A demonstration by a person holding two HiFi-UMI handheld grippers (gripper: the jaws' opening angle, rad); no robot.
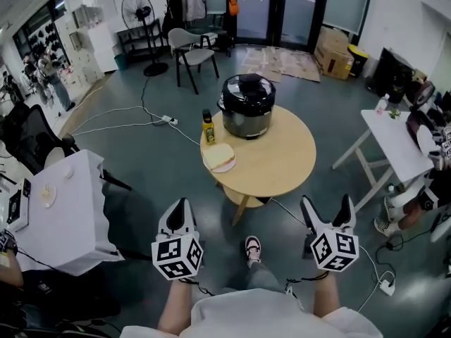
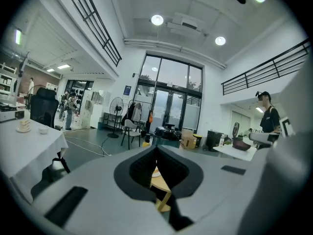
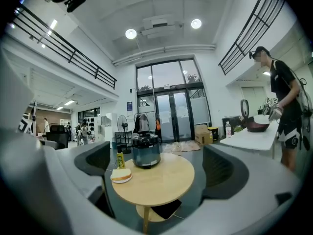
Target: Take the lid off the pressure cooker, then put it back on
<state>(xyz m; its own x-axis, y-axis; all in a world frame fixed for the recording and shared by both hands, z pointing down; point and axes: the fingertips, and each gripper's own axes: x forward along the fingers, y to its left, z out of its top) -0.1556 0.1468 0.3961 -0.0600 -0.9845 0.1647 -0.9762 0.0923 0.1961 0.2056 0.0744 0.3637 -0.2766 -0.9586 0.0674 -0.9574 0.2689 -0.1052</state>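
Zero steps of the task were judged complete at this moment.

- Pressure cooker [image 1: 248, 108]: found upright at upper centre of the head view, set toward the far edge of a round wooden table [image 1: 282, 160]. It was touched by neither gripper.
- Lid [image 1: 248, 88]: black, seated on the cooker body. No gap between lid and body could be made out at this range, and whether it was locked could not be told.
- Left gripper [image 1: 180, 208]: held low at lower left of the head view, well apart from the table. In the left gripper view its jaws were seen brought together, with only a thin slit and the notch between them. Nothing was gripped; only a sliver of the distant table showed through.
- Right gripper [image 1: 327, 210]: held low at lower right, likewise well apart from the table. In the right gripper view its jaws were seen spread wide and empty, with the table and cooker framed far off between them.
- Also noted on the table: a yellow bottle [image 1: 208, 127] just left of the cooker, and a plate [image 1: 220, 159] with what looked like bread near the left edge.

Left to be done, by this reading: the approach, the removal of the lid, and its replacement.
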